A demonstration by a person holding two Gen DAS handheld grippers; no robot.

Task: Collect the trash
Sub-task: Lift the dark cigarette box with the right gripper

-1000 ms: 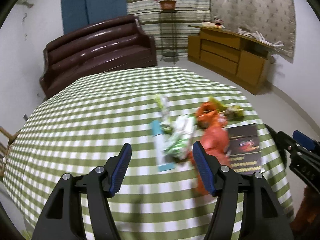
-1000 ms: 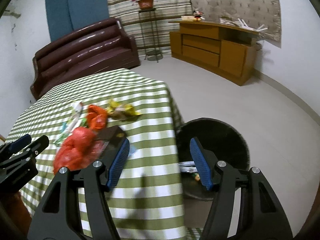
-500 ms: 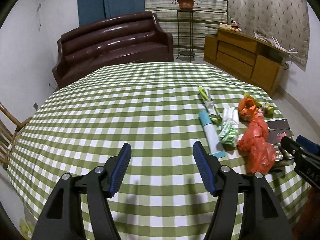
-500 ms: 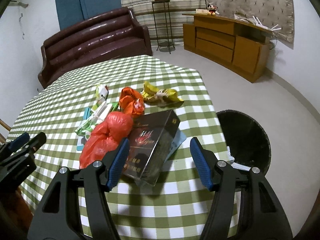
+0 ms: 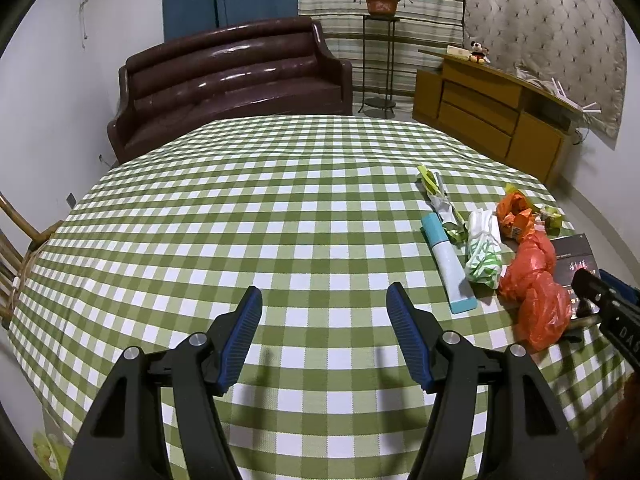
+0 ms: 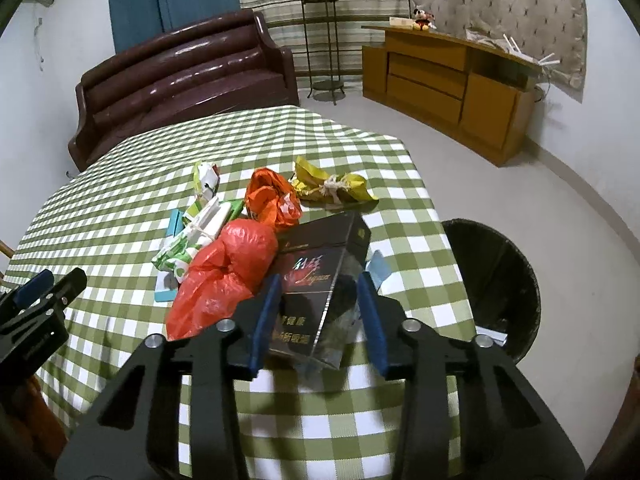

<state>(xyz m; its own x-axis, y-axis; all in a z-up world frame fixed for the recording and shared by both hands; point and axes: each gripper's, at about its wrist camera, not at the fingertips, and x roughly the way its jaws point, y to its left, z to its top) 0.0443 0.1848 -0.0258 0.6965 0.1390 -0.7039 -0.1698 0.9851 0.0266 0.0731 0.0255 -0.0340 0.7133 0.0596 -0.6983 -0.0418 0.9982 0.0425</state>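
Blue-padded, the right tool [image 6: 318, 316] is closing its jaws around the dark glossy rectangular carton [image 6: 320, 280], which is lying at the tabletop [image 6: 360, 160] edge beside the crumpled red plastic bag [image 6: 224, 276]. Squeezing its long sides squarely should keep it from twisting before swinging toward the black round bin [image 6: 500, 280] right of the carton. The left tool [image 5: 324, 320] is hanging open and empty, well left of the carton.
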